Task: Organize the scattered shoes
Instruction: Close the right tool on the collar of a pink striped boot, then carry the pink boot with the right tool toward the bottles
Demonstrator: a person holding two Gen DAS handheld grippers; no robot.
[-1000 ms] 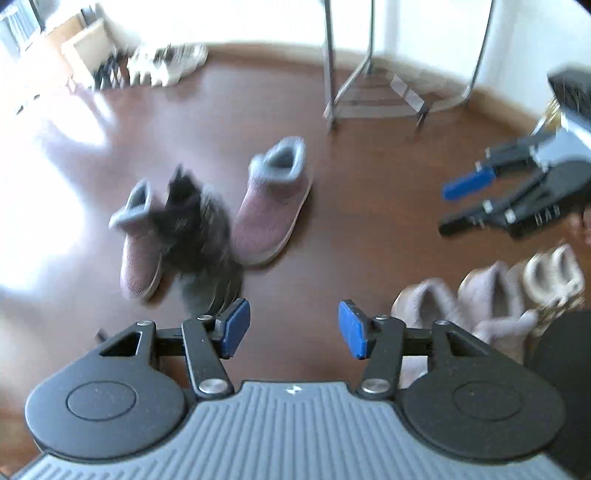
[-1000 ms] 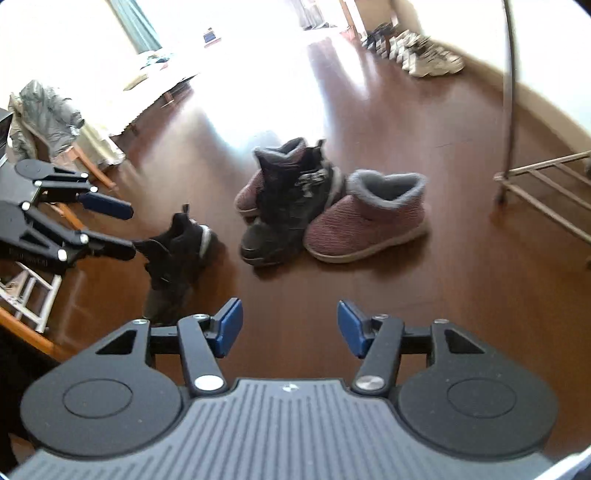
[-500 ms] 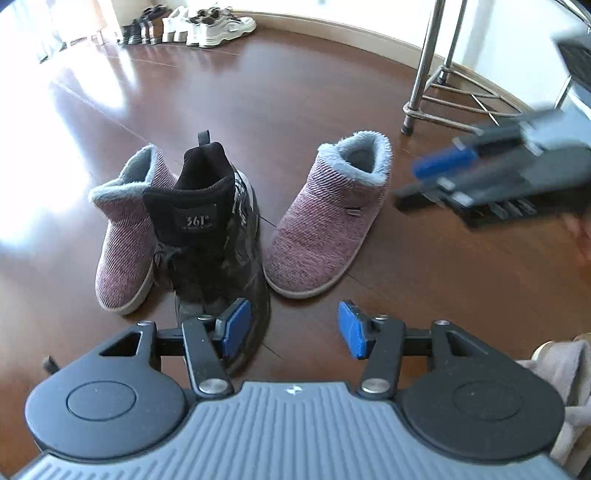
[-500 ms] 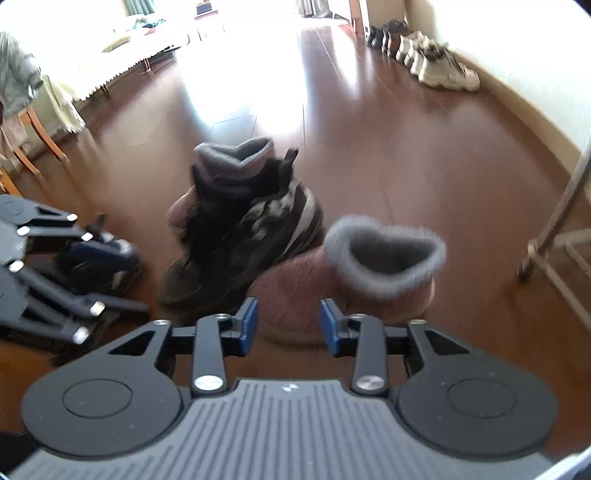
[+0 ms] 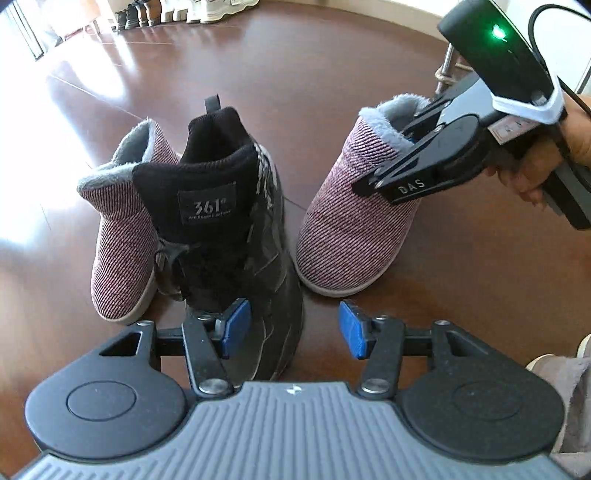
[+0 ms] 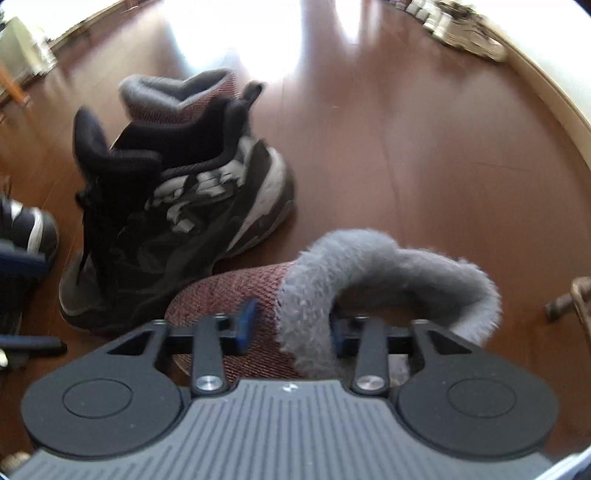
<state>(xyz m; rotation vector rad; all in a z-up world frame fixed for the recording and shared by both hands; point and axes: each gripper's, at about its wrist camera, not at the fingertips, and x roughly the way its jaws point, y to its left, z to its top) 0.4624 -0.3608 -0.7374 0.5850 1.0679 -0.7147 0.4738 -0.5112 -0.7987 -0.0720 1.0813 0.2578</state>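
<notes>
The jaws of the right gripper (image 6: 288, 328) have just been closing and are now pinching the fleecy grey collar of the right-hand maroon slipper boot (image 5: 354, 206): one blue pad is lying against the ribbed outside of the boot, the other is sitting inside the opening, with the collar wall between them. In the left wrist view a person's hand (image 5: 543, 162) is gripping that tool's handle, and a green light is glowing on the tool's top. The jaws of the left gripper (image 5: 291, 328) are standing apart, released, hovering over the toe of the black high-top sneaker (image 5: 236, 229) with nothing between the pads. The sneaker is standing upright on the brown wooden floor (image 5: 332, 74), pressed against the second maroon slipper boot (image 5: 122, 229) on its far side and just beside the grasped boot on the other. Its tongue is showing a "361°" patch. A further black shoe (image 6: 26, 229) is peeking in at the left edge of the right wrist view. A row of shoes (image 5: 177, 9) is lining the far wall, well apart from this cluster.
</notes>
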